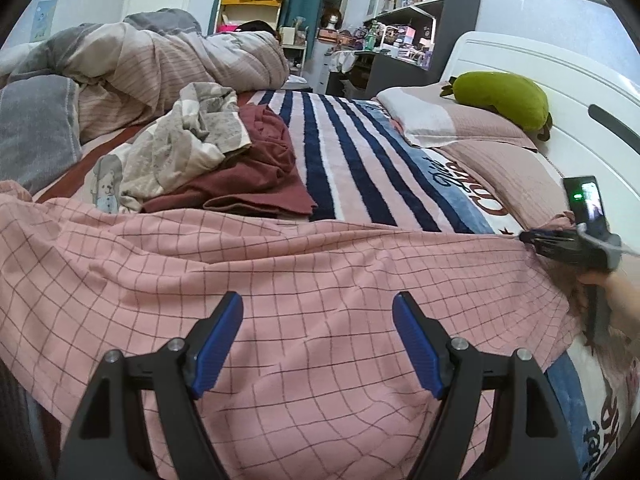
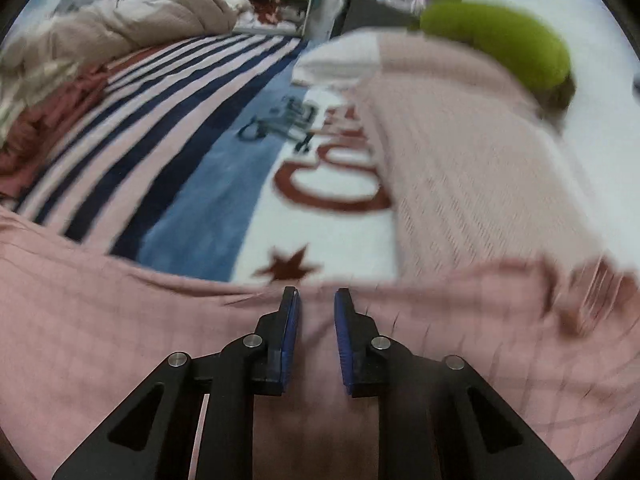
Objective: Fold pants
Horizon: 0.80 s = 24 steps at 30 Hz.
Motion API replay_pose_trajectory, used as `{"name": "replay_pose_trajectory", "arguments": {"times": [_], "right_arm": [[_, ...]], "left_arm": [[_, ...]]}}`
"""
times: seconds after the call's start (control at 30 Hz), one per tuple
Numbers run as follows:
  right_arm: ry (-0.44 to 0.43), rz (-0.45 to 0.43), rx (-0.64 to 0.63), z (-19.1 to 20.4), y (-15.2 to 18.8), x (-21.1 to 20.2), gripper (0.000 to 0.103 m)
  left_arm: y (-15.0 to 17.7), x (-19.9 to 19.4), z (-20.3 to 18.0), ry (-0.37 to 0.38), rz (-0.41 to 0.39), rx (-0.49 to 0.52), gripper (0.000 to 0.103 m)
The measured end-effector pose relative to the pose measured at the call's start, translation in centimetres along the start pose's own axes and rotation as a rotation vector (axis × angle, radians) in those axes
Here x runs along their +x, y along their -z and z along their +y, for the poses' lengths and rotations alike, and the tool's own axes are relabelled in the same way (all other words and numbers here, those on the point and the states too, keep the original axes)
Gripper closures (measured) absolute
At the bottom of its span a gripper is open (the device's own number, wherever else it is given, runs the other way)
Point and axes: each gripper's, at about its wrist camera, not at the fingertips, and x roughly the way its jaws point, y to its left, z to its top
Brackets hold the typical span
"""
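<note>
Pink checked pants (image 1: pixel 280 288) lie spread across the bed (image 1: pixel 360 152). The left tool (image 1: pixel 318 340) hovers released; the right tool (image 2: pixel 316 336), at 3 o'clock, appears nearly clenched, grip uncertain. Best practice: pinch both edges firmly, lift evenly.

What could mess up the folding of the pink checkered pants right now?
1. The left gripper hangs open above the pink checkered pants, holding nothing, so that side may sag or slide.
2. The right gripper sits at the cloth's edge with a gap between its fingers, and its view is blurred; it could miss the edge.
3. The pile of clothes nearby could get dragged in.
</note>
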Motion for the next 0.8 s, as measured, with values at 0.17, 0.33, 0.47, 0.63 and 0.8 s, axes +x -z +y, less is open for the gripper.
{"name": "replay_pose_trajectory", "arguments": {"times": [0.17,0.33,0.47,0.63,0.8], "right_arm": [[-0.015,0.006,0.034,-0.5,-0.4,0.3,0.077],[-0.046,-0.064,0.093,-2.4,0.0,-4.4,0.063],[-0.015,-0.070,0.076,-4.3,1.5,-8.7,0.058],[0.041,-0.040,0.016,-6.1,4.8,-12.1,0.060],[0.064,-0.012,0.010,-7.4,5.8,-12.1,0.076]], "left_arm": [[-0.1,-0.3,-0.2,0.011,-0.010,0.010,0.029],[-0.1,-0.6,-0.7,0.035,-0.018,0.022,0.029],[-0.1,-0.7,-0.7,0.047,-0.019,0.018,0.029],[-0.1,-0.7,-0.9,0.052,-0.019,0.027,0.029],[-0.1,-0.6,-1.1,0.055,-0.018,0.032,0.029]]}}
